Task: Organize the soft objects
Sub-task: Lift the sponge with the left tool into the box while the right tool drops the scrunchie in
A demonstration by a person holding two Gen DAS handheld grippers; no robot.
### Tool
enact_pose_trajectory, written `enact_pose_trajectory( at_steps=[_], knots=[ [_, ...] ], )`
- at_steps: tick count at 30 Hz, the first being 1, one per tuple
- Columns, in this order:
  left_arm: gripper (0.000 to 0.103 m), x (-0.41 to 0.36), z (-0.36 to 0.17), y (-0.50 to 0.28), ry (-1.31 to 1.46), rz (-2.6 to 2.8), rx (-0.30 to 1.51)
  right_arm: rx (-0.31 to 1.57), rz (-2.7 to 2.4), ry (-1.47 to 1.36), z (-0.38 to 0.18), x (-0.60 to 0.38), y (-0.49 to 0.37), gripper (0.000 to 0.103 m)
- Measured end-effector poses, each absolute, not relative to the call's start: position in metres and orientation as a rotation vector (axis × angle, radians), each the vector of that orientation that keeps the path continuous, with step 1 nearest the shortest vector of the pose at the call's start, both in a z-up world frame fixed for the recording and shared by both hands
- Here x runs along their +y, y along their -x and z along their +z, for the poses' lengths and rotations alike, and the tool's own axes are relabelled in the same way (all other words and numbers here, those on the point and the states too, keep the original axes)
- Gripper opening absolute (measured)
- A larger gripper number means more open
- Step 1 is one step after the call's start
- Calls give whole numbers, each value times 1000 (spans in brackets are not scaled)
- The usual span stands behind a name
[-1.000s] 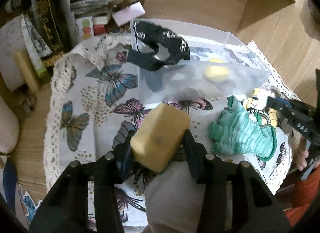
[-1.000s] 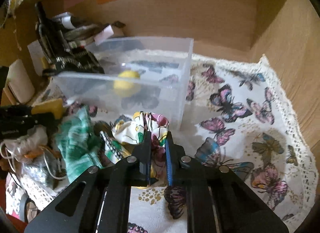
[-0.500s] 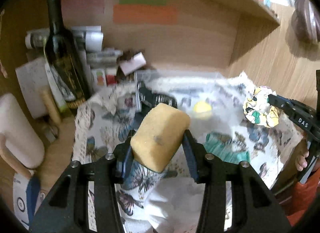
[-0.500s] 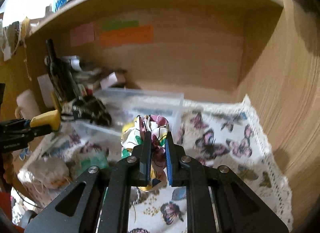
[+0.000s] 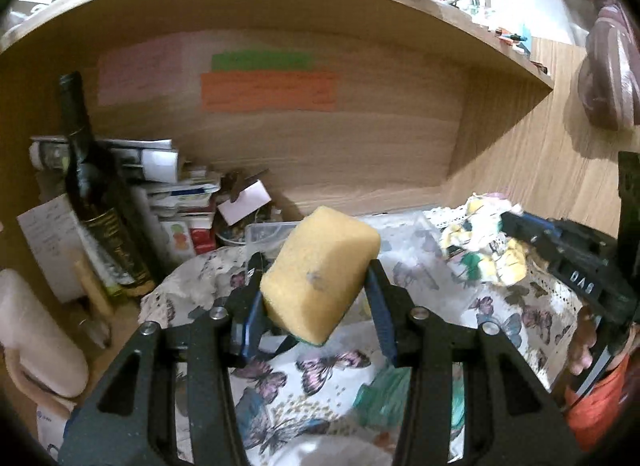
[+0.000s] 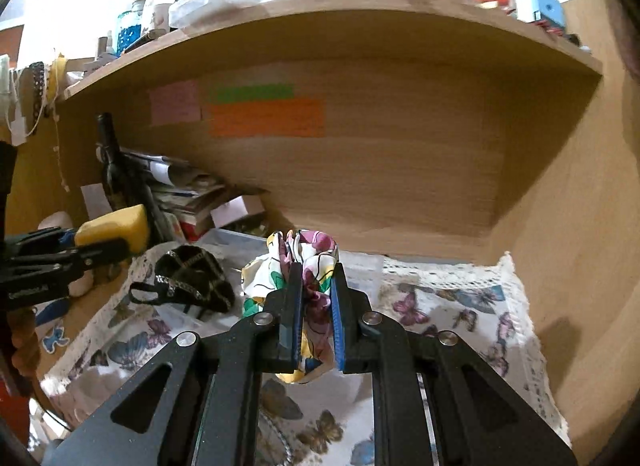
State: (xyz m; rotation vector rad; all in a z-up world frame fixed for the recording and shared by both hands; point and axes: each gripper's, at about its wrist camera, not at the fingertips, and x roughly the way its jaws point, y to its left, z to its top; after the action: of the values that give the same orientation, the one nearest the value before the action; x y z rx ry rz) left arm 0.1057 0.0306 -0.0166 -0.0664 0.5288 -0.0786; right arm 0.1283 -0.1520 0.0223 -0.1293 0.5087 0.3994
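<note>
My left gripper (image 5: 314, 294) is shut on a yellow sponge (image 5: 320, 270) and holds it up above the butterfly cloth (image 5: 320, 370); it also shows at the left of the right wrist view (image 6: 114, 227). My right gripper (image 6: 316, 298) is shut on a floral scrunchie (image 6: 302, 262), lifted above the cloth; the scrunchie also shows in the left wrist view (image 5: 484, 242). The clear plastic box (image 6: 236, 240) lies behind it, with a black studded band (image 6: 188, 282) at its left side. A green ruffled cloth (image 5: 384, 390) lies on the table low in the left wrist view.
A dark wine bottle (image 5: 100, 201) and a pile of papers and boxes (image 5: 180, 201) stand at the back left of the wooden alcove. A shelf (image 6: 320, 21) crowded with jars runs overhead. The wooden side wall (image 6: 580, 225) closes the right.
Both grippers have risen well above the table with their objects held. The box and cloth have dropped low in both views and the alcove's back wall and shelf have come into view.
</note>
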Motion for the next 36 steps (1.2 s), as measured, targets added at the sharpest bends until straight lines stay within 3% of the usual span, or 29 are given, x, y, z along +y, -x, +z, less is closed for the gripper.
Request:
enact_pose_trajectory(
  at_steps=[26, 29, 33, 36],
  knots=[
    [46, 9, -80, -216, -34, -63, 844, 693, 299, 275, -43, -122, -209, 11],
    [49, 8, -81, -216, -41, -72, 850, 729, 301, 299, -54, -118, -213, 11],
    [61, 9, -81, -215, -36, -89, 852, 745, 306, 336, -61, -113, -212, 13],
    [65, 6, -78, -213, -39, -91, 849, 757, 317, 360, -62, -111, -208, 23]
  ],
)
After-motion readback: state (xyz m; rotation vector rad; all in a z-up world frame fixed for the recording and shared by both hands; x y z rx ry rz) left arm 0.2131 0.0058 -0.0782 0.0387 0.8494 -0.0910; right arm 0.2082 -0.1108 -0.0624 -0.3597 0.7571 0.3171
